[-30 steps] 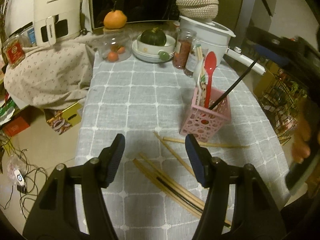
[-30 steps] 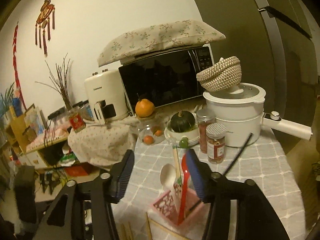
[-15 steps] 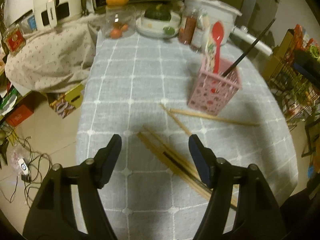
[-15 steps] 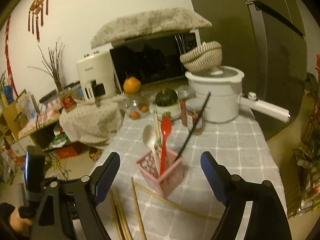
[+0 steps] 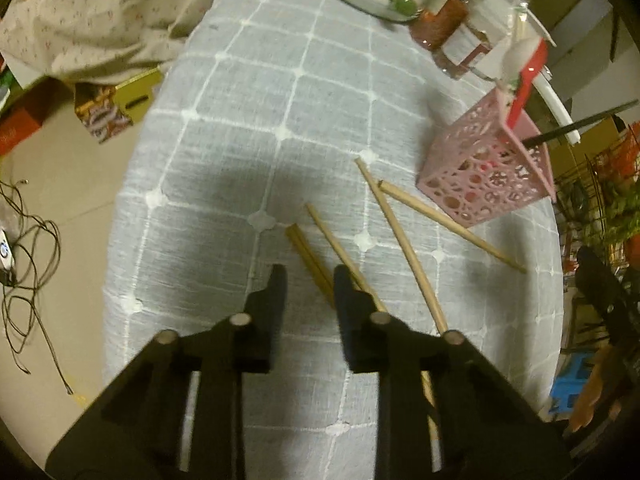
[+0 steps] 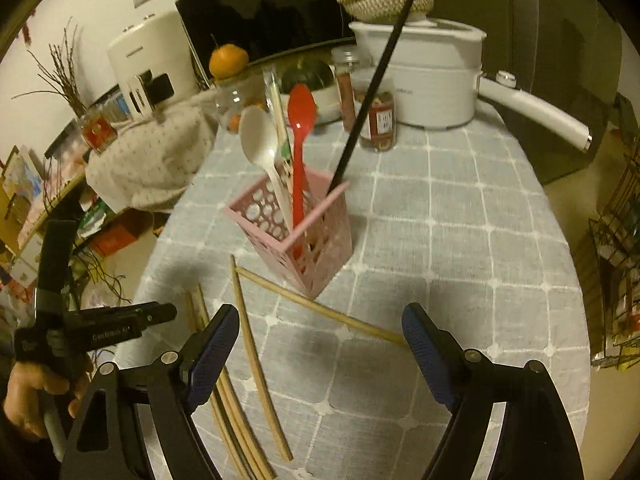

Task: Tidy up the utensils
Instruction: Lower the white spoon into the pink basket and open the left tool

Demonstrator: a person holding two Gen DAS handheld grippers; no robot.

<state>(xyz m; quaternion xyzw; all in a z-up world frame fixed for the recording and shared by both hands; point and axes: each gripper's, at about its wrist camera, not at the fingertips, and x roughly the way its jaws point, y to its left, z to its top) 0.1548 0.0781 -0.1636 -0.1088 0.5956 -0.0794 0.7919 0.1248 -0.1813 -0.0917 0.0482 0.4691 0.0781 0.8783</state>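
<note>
While the right gripper (image 6: 316, 344) hangs spread wide and empty, the left gripper (image 5: 310, 286) stands narrowly parted, straddling a pair of wooden chopsticks (image 5: 310, 262) without clearly pinching them. They lie flat on the grey tablecloth (image 5: 248, 120), long axis running ahead and leftward from its fingertips. Ahead to the right stands the pink utensil basket (image 5: 486, 176).

Chopsticks (image 6: 248, 332) lie before the utensil basket (image 6: 316, 240).

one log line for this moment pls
left tongs: narrowed around paired chopsticks, grip unclear | right tongs: open, empty | pink basket: two spoons, black chopstick | tablecloth: loose chopsticks
</note>
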